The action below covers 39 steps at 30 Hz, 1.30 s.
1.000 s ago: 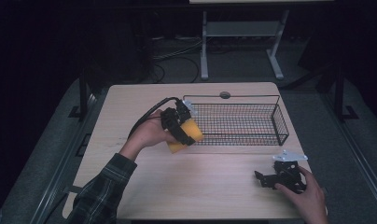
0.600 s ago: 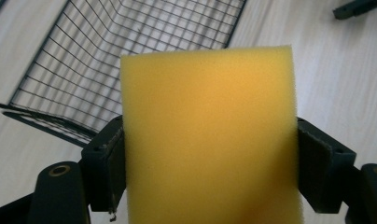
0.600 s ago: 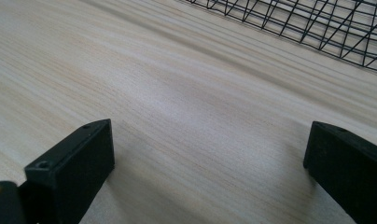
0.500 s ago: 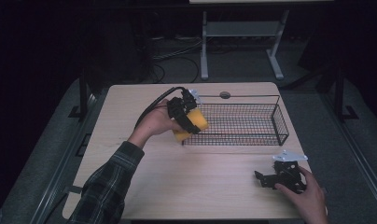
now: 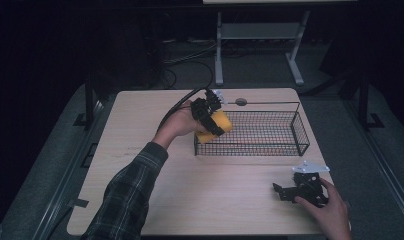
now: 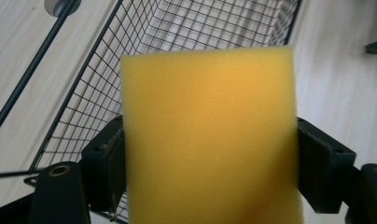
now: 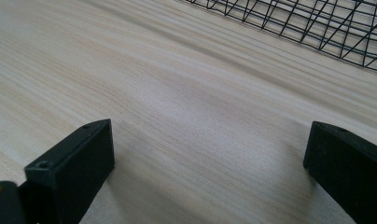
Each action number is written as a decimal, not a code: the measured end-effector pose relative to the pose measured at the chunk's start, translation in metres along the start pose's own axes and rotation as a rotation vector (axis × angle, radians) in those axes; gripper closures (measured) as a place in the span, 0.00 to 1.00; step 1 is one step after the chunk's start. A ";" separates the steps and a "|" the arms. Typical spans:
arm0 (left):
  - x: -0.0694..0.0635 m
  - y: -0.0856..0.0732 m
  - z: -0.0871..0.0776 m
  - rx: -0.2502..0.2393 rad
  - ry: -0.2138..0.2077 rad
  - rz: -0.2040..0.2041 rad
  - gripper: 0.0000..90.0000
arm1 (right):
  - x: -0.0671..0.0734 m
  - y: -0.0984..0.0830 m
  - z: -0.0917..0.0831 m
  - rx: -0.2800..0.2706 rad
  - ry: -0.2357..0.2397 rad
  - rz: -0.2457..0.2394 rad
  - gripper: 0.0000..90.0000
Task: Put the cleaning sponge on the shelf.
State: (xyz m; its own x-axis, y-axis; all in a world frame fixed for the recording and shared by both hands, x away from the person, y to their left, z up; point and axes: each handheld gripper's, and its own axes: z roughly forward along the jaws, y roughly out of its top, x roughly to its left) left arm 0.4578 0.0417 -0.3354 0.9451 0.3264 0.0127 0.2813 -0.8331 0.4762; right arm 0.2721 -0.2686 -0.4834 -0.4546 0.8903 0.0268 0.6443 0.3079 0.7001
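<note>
The pale wooden bench [image 5: 190, 200] carries a black wire basket [image 5: 270, 132] toward its far side. At the basket's left end, the left tongs [image 5: 213, 120] hang above the rim, clamped on a yellow sponge [image 5: 215, 127]; in the left gripper view the sponge [image 6: 207, 135] sits squeezed between the two black jaws, with the basket's mesh [image 6: 177, 28] beneath and beyond it. In front of the basket's right end, well apart from it, the right tongs [image 5: 285, 192] rest on the bench in the person's hand, jaws spread wide over bare wood [image 7: 200, 126].
</note>
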 end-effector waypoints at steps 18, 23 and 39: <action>0.021 0.010 0.041 0.048 0.004 -0.014 0.25 | 0.000 0.000 0.000 -0.002 0.002 0.003 0.01; 0.024 0.009 0.052 0.065 -0.005 -0.019 0.25 | 0.000 0.000 0.000 -0.002 0.002 0.004 0.01; 0.029 0.005 0.066 0.110 -0.009 -0.021 0.24 | 0.000 0.000 0.000 -0.004 0.001 0.002 0.01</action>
State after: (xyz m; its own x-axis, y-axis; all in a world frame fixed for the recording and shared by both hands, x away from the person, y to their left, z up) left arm 0.4972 0.0175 -0.3911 0.9402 0.3405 -0.0044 0.3170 -0.8704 0.3768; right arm 0.2722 -0.2684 -0.4834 -0.4539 0.8906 0.0287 0.6427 0.3049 0.7028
